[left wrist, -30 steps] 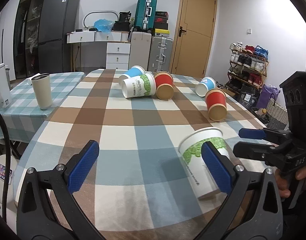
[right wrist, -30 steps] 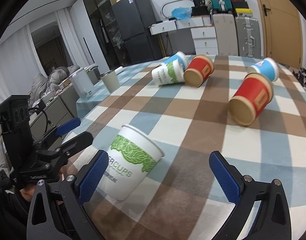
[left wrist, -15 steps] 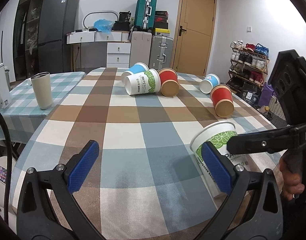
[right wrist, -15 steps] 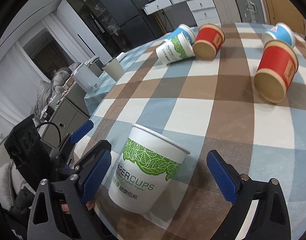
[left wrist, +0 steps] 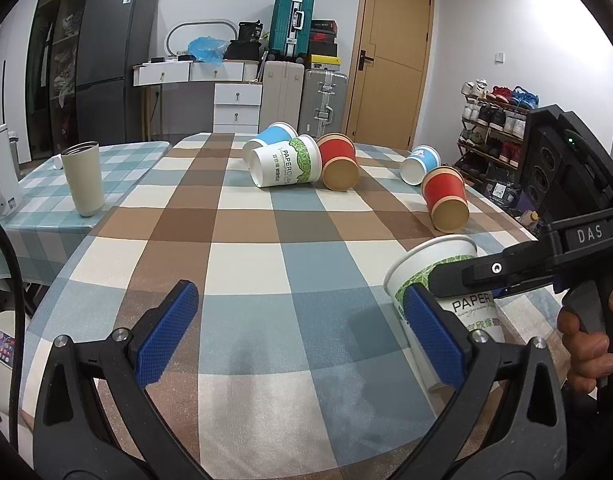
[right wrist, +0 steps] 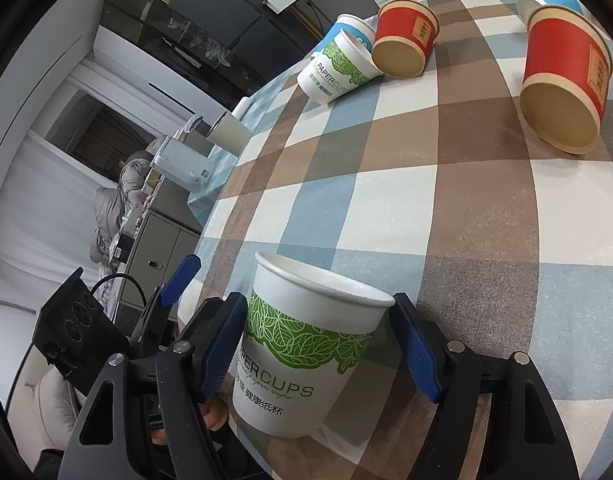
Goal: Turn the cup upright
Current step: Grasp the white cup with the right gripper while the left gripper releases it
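Note:
A white paper cup with green leaves stands nearly upright, mouth up, near the table's front right edge. My right gripper has its blue pads on both sides of the cup wall and is shut on it. In the left wrist view the same cup is partly hidden behind my left finger and the right gripper. My left gripper is open and empty over the tablecloth, left of the cup.
Several cups lie on their sides further back: a white and green one, a blue one, two red ones and a small blue one. A beige tumbler stands on the side table at left.
My right gripper has closed in around the green-leaf cup and now grips it. The cup stands more upright than before. My left gripper stayed open.

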The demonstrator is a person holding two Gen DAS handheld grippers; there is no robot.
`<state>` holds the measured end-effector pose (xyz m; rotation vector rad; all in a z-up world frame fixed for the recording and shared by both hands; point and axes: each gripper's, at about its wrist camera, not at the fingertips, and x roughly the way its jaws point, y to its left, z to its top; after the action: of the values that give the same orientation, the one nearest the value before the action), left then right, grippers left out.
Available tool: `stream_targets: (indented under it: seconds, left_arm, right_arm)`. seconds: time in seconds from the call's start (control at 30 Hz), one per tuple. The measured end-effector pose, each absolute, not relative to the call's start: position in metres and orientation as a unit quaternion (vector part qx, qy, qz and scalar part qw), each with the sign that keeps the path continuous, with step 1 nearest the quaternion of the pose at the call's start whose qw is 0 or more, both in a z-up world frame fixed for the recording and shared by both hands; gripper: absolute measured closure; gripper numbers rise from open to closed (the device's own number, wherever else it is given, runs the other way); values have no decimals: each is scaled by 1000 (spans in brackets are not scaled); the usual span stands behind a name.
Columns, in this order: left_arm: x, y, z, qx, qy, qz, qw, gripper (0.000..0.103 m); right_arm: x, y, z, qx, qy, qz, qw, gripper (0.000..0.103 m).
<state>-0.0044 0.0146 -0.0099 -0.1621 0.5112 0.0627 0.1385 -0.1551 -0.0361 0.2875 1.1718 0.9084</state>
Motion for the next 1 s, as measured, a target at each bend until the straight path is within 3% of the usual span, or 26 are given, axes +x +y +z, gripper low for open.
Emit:
stream_targets:
  seconds: [0.4, 0.93, 0.97, 1.0]
  left_arm:
    - [-3, 14, -11, -81, 253, 29, 964, 1]
    - [0, 10, -13, -79, 254, 27, 964, 1]
    - [1, 10, -14, -80, 254, 26, 964, 1]
    - [1, 10, -14, -81, 254, 26, 963, 1]
  right_arm:
    - [112, -151, 2, -6, 371, 360, 856, 29]
    - [138, -127, -3, -70, 327, 304, 892, 29]
    - [136, -126, -3, -73, 326, 305, 892, 30]
    - [134, -126, -3, -76, 327, 311, 889, 39]
